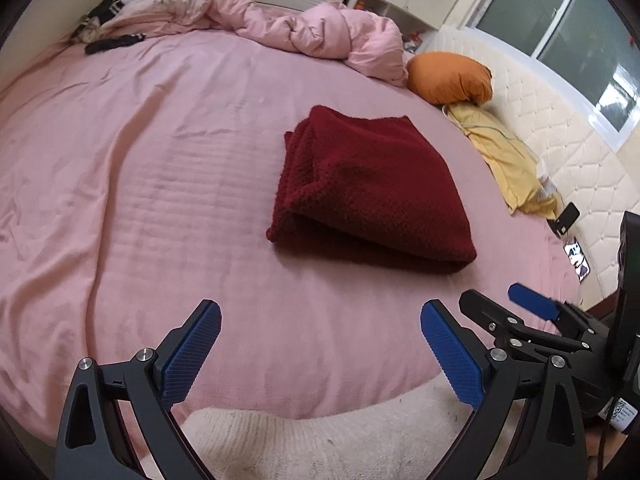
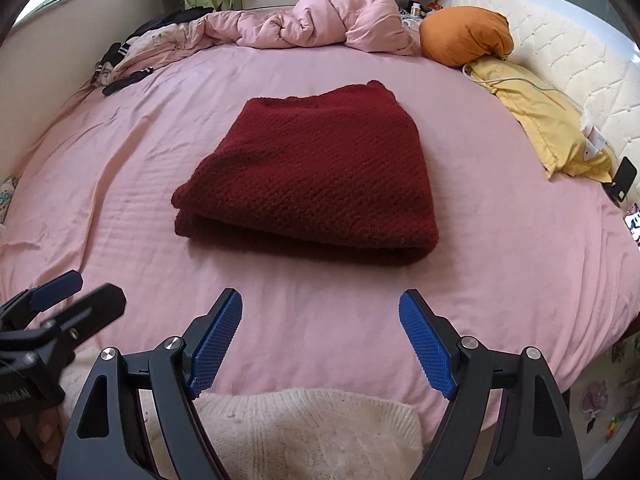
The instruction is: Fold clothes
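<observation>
A dark red knitted garment (image 1: pixel 370 190) lies folded in a thick rectangle on the pink bed sheet (image 1: pixel 160 200); it also shows in the right wrist view (image 2: pixel 308 176). My left gripper (image 1: pixel 320 354) is open and empty, held above the near edge of the bed, short of the garment. My right gripper (image 2: pixel 320 344) is open and empty, also in front of the garment. The right gripper shows at the right of the left wrist view (image 1: pixel 504 312), and the left gripper at the left of the right wrist view (image 2: pixel 76 292).
A crumpled pink duvet (image 2: pixel 320 20) lies at the far side. An orange pillow (image 2: pixel 466 34) and a yellow cloth (image 2: pixel 548 120) lie by the white padded headboard (image 2: pixel 580 64). A phone (image 2: pixel 624 178) sits at the right. Dark clothes (image 2: pixel 120 68) lie far left. A cream knitted fabric (image 2: pixel 304 428) is below the grippers.
</observation>
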### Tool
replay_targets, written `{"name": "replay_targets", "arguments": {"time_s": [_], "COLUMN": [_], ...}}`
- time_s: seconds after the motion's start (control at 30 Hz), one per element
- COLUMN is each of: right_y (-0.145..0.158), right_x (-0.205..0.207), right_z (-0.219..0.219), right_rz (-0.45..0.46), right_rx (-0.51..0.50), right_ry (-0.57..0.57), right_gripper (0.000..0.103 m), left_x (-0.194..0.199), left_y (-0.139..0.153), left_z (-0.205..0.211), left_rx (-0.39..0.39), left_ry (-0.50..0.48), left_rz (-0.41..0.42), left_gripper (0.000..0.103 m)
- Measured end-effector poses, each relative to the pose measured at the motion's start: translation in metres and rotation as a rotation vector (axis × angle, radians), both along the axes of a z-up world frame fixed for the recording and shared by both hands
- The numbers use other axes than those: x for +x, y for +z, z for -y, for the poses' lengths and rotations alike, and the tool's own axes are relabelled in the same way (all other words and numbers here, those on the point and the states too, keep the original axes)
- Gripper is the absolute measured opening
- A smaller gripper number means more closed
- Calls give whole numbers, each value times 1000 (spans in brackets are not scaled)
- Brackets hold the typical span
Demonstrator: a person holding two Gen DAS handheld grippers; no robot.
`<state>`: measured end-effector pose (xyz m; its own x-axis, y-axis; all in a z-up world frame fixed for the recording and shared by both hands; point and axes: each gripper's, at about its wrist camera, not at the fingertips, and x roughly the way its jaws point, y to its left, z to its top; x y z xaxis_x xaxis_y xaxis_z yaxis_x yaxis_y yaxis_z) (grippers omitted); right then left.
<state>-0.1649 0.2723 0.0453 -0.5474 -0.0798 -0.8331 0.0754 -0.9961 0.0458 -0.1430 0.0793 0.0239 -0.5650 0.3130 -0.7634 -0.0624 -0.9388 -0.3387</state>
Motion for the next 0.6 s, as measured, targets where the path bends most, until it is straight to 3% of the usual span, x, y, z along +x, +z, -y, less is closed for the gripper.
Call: {"name": "replay_targets", "arguments": {"time_s": [0.2, 0.27, 0.33, 0.5, 0.6], "right_y": [3, 12, 22, 3, -37], "right_x": [-11, -32, -61, -141, -174], "right_z": [-35, -40, -29, 22, 42], "right_rz": [-13, -43, -105, -50, 47], "right_rx": [-294, -261, -140, -59, -53], "right_ry": [17, 37, 111, 282, 271], "right_gripper": [81, 81, 81, 79, 55], "left_x": [2, 4, 6, 2, -2], "left_y": [1, 1, 1, -2, -5], "left_z": [8, 14, 18, 24, 30], "left_rx": [38, 63, 78, 98, 126], "left_ry": [34, 65, 93, 99, 104], "left_rz": [-29, -49, -67, -65, -60], "left_gripper": [101, 100, 100, 100, 100]}}
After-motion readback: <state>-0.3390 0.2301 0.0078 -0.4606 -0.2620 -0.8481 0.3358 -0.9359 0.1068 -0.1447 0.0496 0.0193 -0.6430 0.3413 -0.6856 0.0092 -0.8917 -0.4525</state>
